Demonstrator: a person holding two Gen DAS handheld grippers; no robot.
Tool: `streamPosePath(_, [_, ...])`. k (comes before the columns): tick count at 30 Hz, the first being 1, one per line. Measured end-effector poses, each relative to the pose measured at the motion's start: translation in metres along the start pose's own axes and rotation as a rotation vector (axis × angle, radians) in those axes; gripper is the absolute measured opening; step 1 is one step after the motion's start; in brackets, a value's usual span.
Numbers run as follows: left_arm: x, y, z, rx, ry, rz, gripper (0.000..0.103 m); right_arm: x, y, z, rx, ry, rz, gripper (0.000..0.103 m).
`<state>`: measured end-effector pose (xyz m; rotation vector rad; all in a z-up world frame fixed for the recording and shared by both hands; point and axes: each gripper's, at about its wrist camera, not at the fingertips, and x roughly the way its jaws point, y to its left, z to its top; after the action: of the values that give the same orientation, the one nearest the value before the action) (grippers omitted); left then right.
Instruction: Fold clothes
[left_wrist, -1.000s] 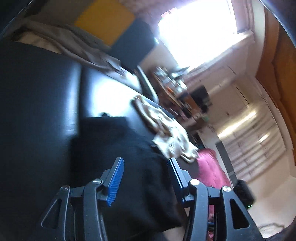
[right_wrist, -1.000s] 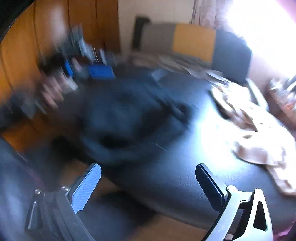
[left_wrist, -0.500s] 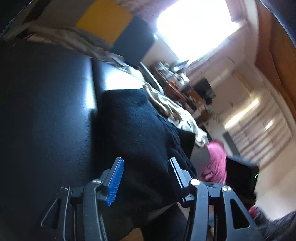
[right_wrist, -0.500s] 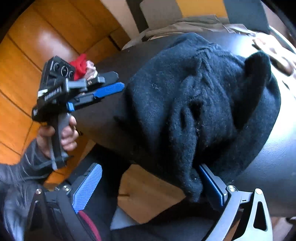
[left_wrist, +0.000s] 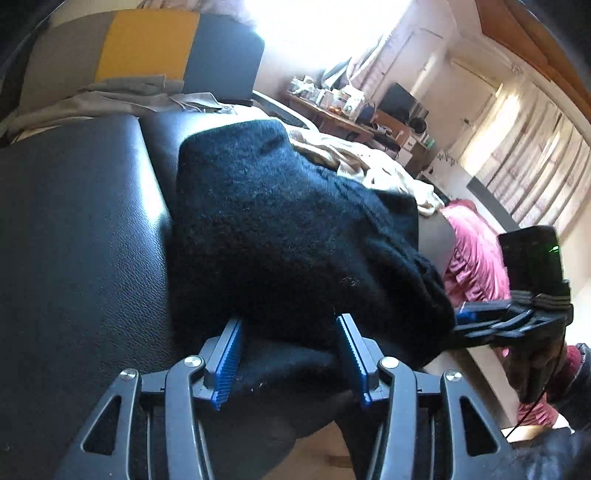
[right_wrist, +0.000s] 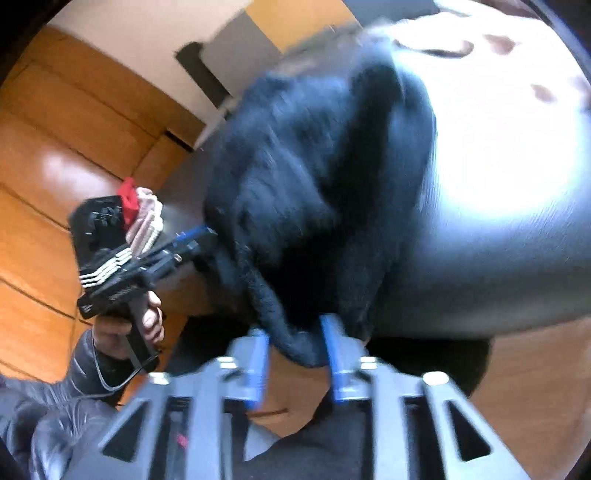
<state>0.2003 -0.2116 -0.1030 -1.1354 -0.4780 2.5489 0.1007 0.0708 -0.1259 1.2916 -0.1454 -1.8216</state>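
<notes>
both tools level, flanking black knit

No text, label, brand or number is readable in either view.

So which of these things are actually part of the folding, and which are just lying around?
In the job:
- fuzzy black knitted garment
- left gripper
- right gripper

Lying about:
- crumpled cream cloth
- pink fabric
- beige fabric
- cluttered wooden desk
</notes>
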Motion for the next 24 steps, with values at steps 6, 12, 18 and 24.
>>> streamPosePath(6, [-0.014,-0.008,0.014,0.039,-0.101,-0.003,0.051,-0.028,0.019,0.046,-0.142,-0.193,-0.187,0.079])
streamPosePath(12, [-0.006,-0.016,0.028,0.098,-0.097,0.005,0.051,0.006,0.009,0.098,-0.227,-0.181,-0.305,0.078])
streamPosePath(18, [0.015,-0.021,0.039,0.146,-0.076,0.007,0.051,0.042,-0.002,0.129,-0.296,-0.064,-0.318,0.026])
streamPosePath(24, [0.022,-0.029,0.029,0.205,-0.049,0.015,0.053,0.052,0.0,0.136,-0.407,-0.029,-0.437,0.008])
